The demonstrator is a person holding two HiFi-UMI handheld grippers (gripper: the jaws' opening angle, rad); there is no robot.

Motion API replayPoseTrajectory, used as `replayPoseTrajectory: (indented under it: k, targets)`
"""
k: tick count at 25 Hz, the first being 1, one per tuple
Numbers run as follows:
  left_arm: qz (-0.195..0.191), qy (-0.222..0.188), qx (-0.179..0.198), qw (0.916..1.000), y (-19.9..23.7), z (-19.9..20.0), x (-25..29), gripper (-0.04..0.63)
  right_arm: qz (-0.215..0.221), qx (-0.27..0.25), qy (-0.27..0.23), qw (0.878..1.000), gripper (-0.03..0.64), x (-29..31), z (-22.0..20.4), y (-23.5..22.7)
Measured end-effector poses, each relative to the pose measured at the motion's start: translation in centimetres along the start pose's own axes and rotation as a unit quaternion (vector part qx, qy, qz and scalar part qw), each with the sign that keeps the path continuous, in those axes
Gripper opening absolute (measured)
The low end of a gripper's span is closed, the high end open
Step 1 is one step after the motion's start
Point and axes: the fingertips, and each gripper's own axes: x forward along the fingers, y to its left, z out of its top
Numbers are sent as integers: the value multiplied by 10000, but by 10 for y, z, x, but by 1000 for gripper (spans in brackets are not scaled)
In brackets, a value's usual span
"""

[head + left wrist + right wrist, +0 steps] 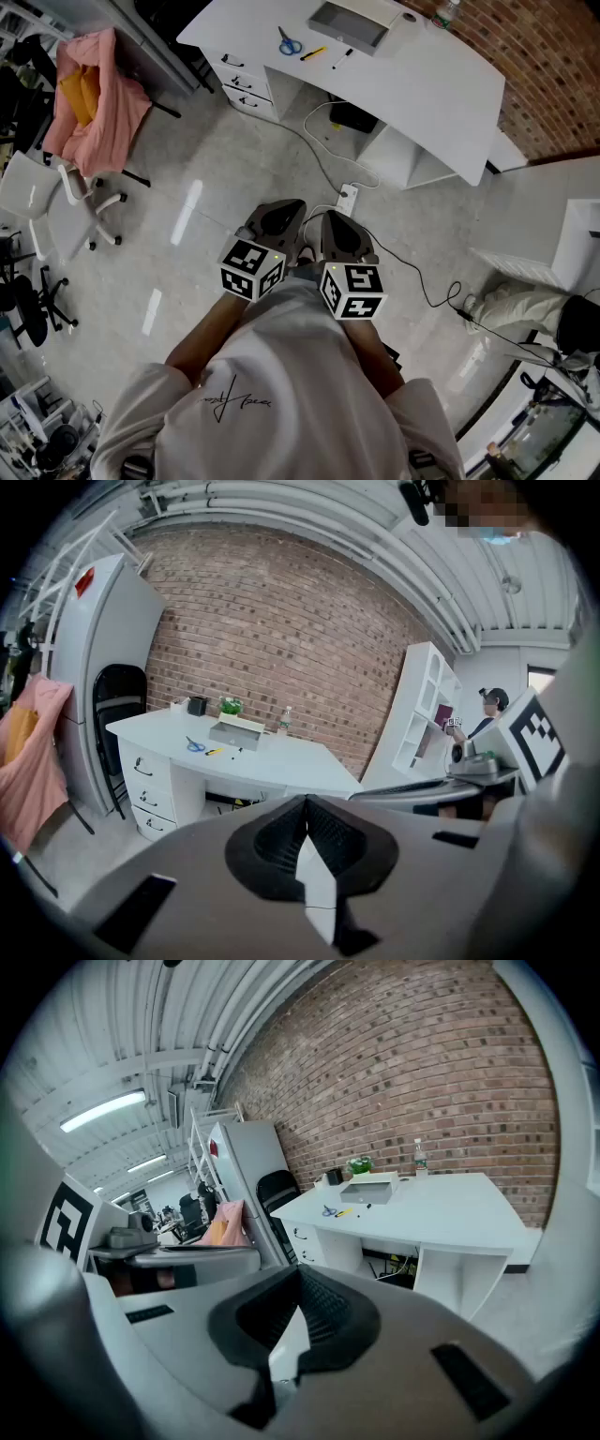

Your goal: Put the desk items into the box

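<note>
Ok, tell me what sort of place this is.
Probably an office or lab workspace: a white desk with drawers stands by a brick wall, scissors and a box lie on it, and a wheeled office chair is nearby.

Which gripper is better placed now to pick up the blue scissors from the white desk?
Left, but only slightly. The left gripper and right gripper are both shut, side by side, far from the desk. In the head view the scissors lie left of the box, on the left gripper's side.
</note>
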Motion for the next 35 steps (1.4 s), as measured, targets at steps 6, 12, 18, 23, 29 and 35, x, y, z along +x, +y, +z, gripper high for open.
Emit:
replayPoseTrajectory:
  k: [6, 12, 18, 23, 29, 35]
  targets:
    - [-94, 243, 43, 9997, 32, 6, 16, 6, 34, -95, 130, 9999, 25, 39, 10, 4]
    - [-602, 812, -222, 9946, 58, 2, 30, 6, 8, -194, 332, 9993, 25, 79, 25, 19]
    - [-645, 685, -377, 9949, 111, 27, 34, 5, -106, -216, 149, 9996, 26, 122, 52, 36]
    - [-647, 563, -356, 9957, 154, 50, 34, 5, -269, -23, -88, 9996, 26, 151, 75, 44]
    - [-854, 503, 85, 9950, 192, 70, 30, 6, -418, -202, -231, 9987, 26, 187, 96, 72]
    - [-879, 380, 66, 9954, 227, 78, 19, 6, -414, -127, -123, 9990, 26, 216, 97, 93]
